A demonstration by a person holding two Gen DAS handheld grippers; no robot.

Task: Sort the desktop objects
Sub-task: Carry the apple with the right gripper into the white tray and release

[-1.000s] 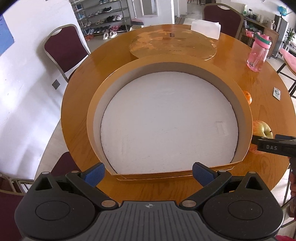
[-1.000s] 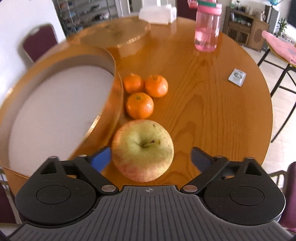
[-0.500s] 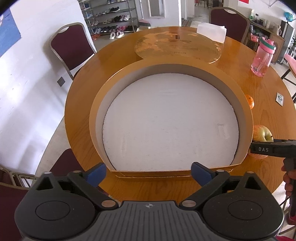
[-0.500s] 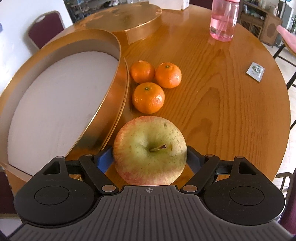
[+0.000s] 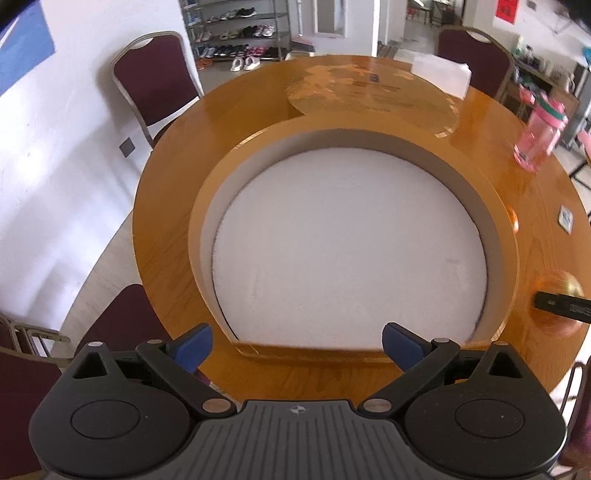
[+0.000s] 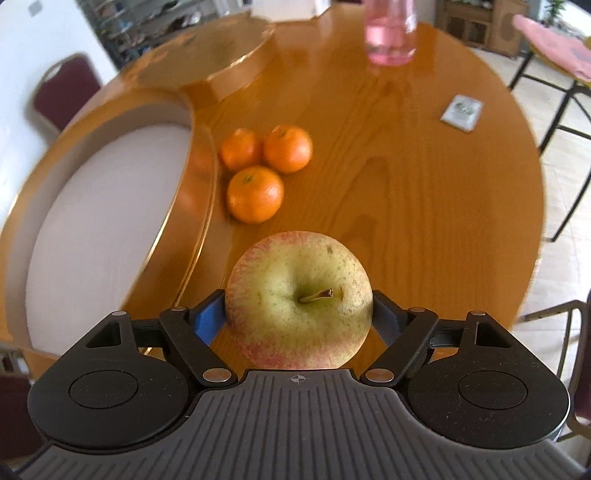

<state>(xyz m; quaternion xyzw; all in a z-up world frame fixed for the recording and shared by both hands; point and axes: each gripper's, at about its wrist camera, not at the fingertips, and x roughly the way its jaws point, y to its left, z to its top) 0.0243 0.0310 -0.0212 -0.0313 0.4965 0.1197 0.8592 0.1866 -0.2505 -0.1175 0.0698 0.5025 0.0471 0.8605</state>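
A yellow-green apple (image 6: 299, 299) with a red blush sits between the blue pads of my right gripper (image 6: 299, 317), which is shut on it just above the table. Three oranges (image 6: 255, 194) lie beyond it beside the gold wall of a big round box (image 6: 199, 206). In the left wrist view the box (image 5: 502, 221) lies open with a bare white floor. My left gripper (image 5: 297, 347) hangs open over the box's near edge, holding nothing. A blurred apple (image 5: 557, 284) and a right gripper finger (image 5: 561, 304) show at the far right.
The box's gold lid (image 5: 369, 96) lies at the back of the round wooden table. A pink bottle (image 6: 389, 33) and a small sachet (image 6: 461, 112) are to the right. A tissue box (image 5: 441, 74) and dark red chairs (image 5: 155, 85) stand around the table.
My right gripper came forward around the apple and its pads closed on its sides; the apple now looks slightly raised. The left gripper rolled a little but stayed over the box's edge.
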